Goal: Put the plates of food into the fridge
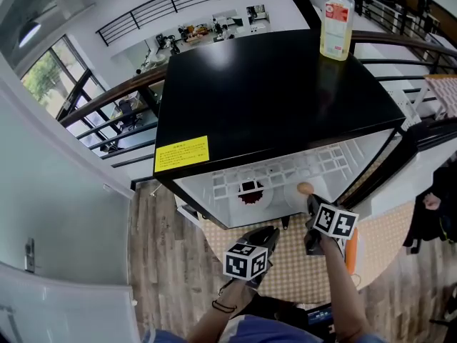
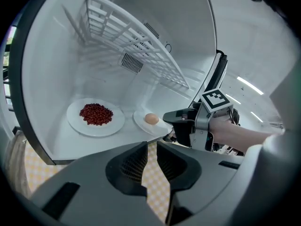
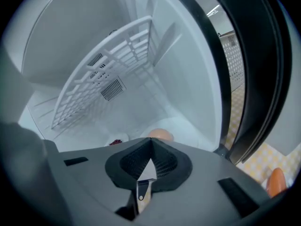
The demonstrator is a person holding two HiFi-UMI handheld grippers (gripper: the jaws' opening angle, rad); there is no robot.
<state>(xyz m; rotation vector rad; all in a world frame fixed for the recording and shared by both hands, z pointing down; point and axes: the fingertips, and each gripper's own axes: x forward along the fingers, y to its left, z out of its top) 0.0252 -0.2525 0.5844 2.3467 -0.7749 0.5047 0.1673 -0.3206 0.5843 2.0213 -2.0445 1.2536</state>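
Note:
The small fridge (image 1: 271, 91) stands open in front of me. On its floor lies a white plate (image 2: 77, 124) of red beans (image 2: 96, 114). To its right, at the floor's front edge, is a smaller plate (image 2: 141, 120) with an egg (image 2: 151, 119). My right gripper (image 2: 167, 118) is shut on that plate's near rim, and the white rim shows between its jaws (image 3: 149, 161). The egg (image 3: 161, 134) sits just beyond them. My left gripper (image 2: 151, 161) hangs back outside the fridge, open a little, with only the checkered mat showing through the gap.
A white wire shelf (image 2: 136, 41) leans tilted inside the fridge above the plates. The fridge door (image 3: 254, 69) stands open at the right. A bottle (image 1: 336, 23) stands on the black fridge top. An orange object (image 3: 275, 180) lies on the checkered mat (image 1: 300, 270) below.

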